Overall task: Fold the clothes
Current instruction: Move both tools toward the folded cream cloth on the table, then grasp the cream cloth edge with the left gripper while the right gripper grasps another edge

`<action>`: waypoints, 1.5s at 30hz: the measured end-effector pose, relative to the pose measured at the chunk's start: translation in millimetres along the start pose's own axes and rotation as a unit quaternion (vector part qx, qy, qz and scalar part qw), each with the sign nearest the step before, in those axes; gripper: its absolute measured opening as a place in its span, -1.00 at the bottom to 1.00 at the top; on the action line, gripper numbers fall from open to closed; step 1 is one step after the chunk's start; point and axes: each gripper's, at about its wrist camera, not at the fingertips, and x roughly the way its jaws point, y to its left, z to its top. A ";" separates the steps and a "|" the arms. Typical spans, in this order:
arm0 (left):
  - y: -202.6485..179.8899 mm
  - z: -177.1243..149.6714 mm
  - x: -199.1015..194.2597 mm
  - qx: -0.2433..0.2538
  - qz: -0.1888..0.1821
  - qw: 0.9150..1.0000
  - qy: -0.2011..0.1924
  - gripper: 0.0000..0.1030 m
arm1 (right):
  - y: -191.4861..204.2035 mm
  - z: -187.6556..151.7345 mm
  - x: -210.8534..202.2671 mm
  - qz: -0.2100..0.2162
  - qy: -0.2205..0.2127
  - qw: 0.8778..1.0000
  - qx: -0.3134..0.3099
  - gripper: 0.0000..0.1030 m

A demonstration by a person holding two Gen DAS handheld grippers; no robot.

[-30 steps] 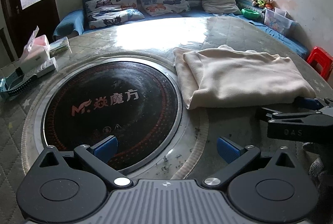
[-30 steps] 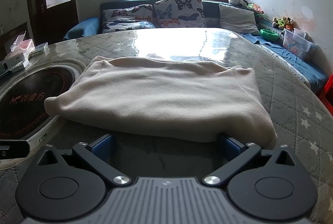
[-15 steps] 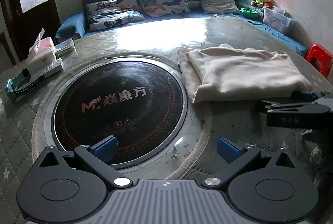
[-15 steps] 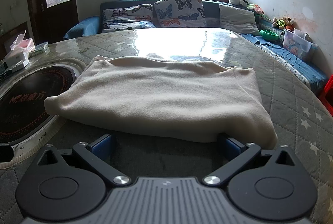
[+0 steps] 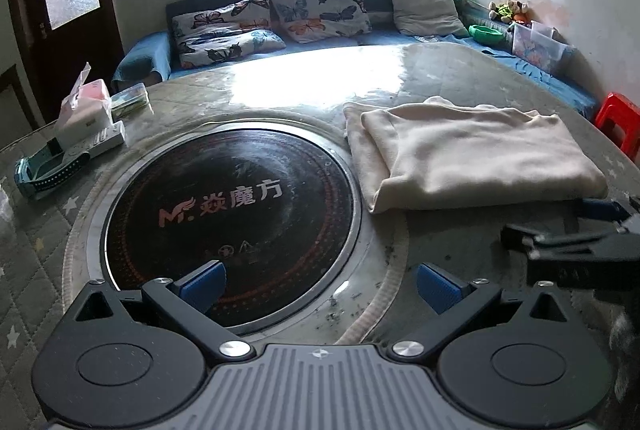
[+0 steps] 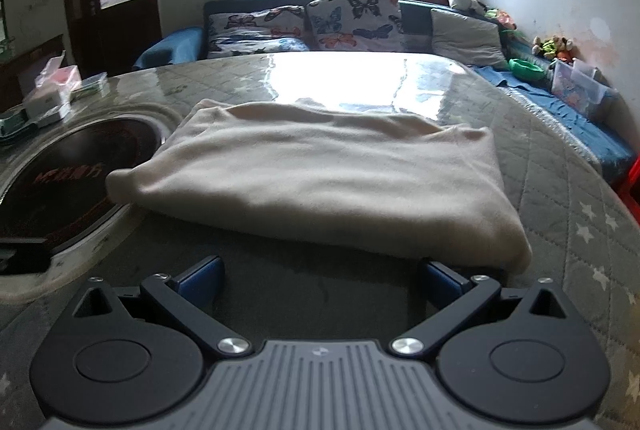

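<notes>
Cream fleece, soft and thick: the folded garment [image 6: 320,186] lies as a flat, layered rectangle on the quilted tabletop [image 6: 568,214], its left edge just beside the rim of the round black hotplate [image 5: 232,206] set into the middle. One lower layer sticks out along that left edge, so the stack is not quite square.

Judging from how it lies, the fold looks nearly finished, and the risk is in undoing it. If you drive your right claw [image 6: 320,280] forward under the near edge, the blue pads could catch only the top layer and drag it off the ones beneath. A pinch at one corner alone would likely let the thick cloth sag and open. The glossy cover may also let the whole stack slide toward the hotplate rather than bend.

Your right claw sits low and level, just in front of the garment's near right corner, spread wide and holding nothing. Your left claw [image 5: 318,284] hangs over the near rim of the hotplate, well apart from the cloth, also wide and empty, with the right tool visible at its right.
</notes>
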 end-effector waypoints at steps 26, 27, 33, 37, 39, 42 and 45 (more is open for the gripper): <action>-18.6 19.0 5.2 -0.002 -0.035 0.999 -0.018 1.00 | -15.7 22.5 -22.5 0.007 -0.029 1.000 -0.008 1.00; -18.9 20.5 6.5 -0.001 -0.035 0.999 -0.017 1.00 | -17.6 23.7 -22.4 0.007 -0.029 1.000 -0.005 1.00; -20.5 36.6 15.3 -0.004 -0.045 0.999 -0.010 0.99 | -32.4 37.2 -17.7 0.003 -0.027 1.000 0.006 1.00; -20.0 50.0 21.5 -0.010 -0.053 0.999 -0.009 0.97 | -46.7 48.7 -8.8 0.010 -0.017 0.999 0.025 0.98; -21.3 55.6 25.3 -0.003 -0.051 0.999 -0.011 0.92 | -54.1 55.8 -2.2 0.010 -0.015 0.999 0.033 0.96; -24.6 62.3 31.8 0.010 -0.048 0.999 -0.011 0.76 | -60.7 63.8 7.2 0.010 -0.010 0.999 0.033 0.89; -25.8 74.0 44.7 0.010 -0.052 0.999 -0.005 0.52 | -64.6 72.0 18.5 0.010 -0.006 1.000 0.028 0.84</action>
